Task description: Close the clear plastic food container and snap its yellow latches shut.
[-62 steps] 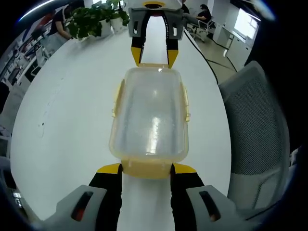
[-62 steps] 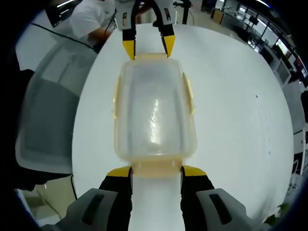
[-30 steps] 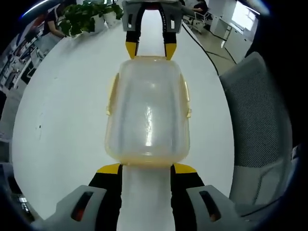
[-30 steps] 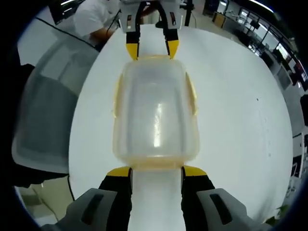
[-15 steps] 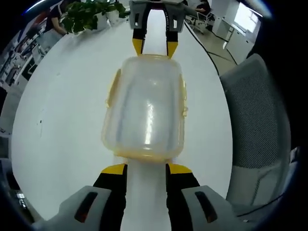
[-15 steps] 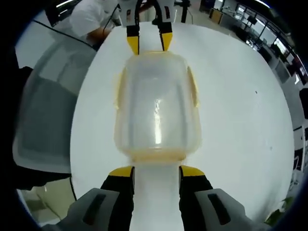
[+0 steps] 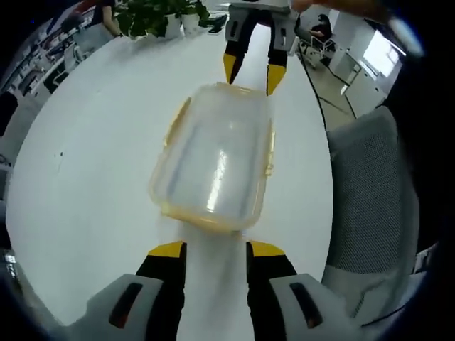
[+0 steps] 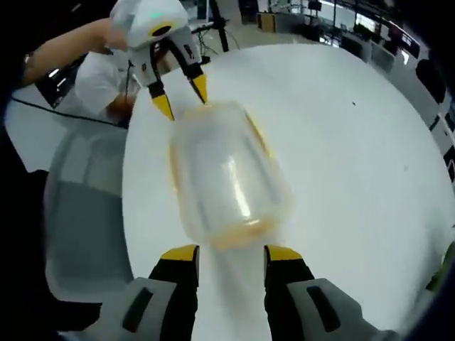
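Note:
The clear plastic container (image 7: 213,160) lies on the white table (image 7: 85,177) with its lid on and yellow latches along its sides. My left gripper (image 7: 213,249) is open, and its yellow tips stand a short way back from the container's near end. The right gripper (image 7: 252,71) hovers open just past the far end. In the right gripper view the container (image 8: 227,174) is blurred. My right gripper (image 8: 231,253) is open just short of it. The left gripper (image 8: 181,98) hangs open at the container's far end.
A grey mesh chair (image 7: 370,199) stands by the table's edge, and is the same chair (image 8: 85,213) in the right gripper view. Potted plants (image 7: 160,14) sit at the table's far end. A person in white (image 8: 99,78) is behind the left gripper.
Both grippers have drawn back from the container's ends, where their tips were flanking the end latches. Both views have swung and tilted. The container stays on the table.

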Available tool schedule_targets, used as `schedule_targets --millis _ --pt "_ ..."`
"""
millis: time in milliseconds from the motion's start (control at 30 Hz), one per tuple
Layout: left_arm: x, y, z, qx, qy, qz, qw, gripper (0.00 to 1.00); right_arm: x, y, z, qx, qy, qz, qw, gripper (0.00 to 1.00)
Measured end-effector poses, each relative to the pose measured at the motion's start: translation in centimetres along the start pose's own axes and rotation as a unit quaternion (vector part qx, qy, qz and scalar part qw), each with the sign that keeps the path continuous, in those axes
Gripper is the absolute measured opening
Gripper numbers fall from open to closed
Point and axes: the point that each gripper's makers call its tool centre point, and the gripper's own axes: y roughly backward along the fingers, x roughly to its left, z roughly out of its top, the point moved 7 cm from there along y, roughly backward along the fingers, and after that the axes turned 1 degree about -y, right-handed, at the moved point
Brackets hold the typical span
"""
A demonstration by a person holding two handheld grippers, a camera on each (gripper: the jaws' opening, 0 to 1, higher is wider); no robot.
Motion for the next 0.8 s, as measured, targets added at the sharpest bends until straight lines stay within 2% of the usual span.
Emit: schedule_targets --millis 67,167,267,400,500,533,600,700,767,800 --pt "-0.1 0.1 0.0 -0.011 0.015 -0.007 0.9998 0.33 0.0 0.1 0.0 -0.007 -0.024 0.001 0.9997 0.35" --pt "0.0 0.4 -0.2 -0.012 0.03 -0.006 0.9995 0.33 0.1 0.0 -0.1 -0.013 -0.051 0.008 0.9986 0.35" --pt "0.0 0.6 -0.5 -0.015 0.038 -0.005 0.9991 0.33 0.1 0.0 -0.1 -0.015 -0.054 0.001 0.9984 0.35" --pt "0.1 0.8 -0.3 -0.05 0.092 -0.011 0.9945 0.32 0.4 0.1 -0.1 -0.019 -0.074 -0.004 0.997 0.35" --pt "0.3 0.9 -0.1 -0.076 0.147 -0.014 0.9861 0.32 0.5 0.2 -0.1 -0.019 -0.09 -0.008 0.9957 0.35" --pt "0.5 1.0 -0.1 -0.079 0.182 -0.017 0.98 0.32 0.5 0.4 -0.2 -0.016 -0.1 -0.016 0.9947 0.35" --pt "0.7 1.2 0.2 -0.101 0.22 -0.021 0.97 0.32 0.7 0.7 -0.1 -0.014 -0.112 -0.028 0.9933 0.35" --pt "1.0 1.5 0.1 -0.109 0.265 -0.024 0.9577 0.31 0.8 0.9 0.2 -0.016 -0.135 -0.037 0.9901 0.34" --pt "1.2 1.6 -0.2 -0.098 0.305 -0.018 0.9471 0.31 0.7 1.0 0.5 -0.026 -0.16 -0.047 0.9857 0.34" --pt "1.4 1.7 -0.1 -0.103 0.307 -0.014 0.9459 0.31 0.7 1.1 0.6 -0.031 -0.173 -0.05 0.9832 0.34"
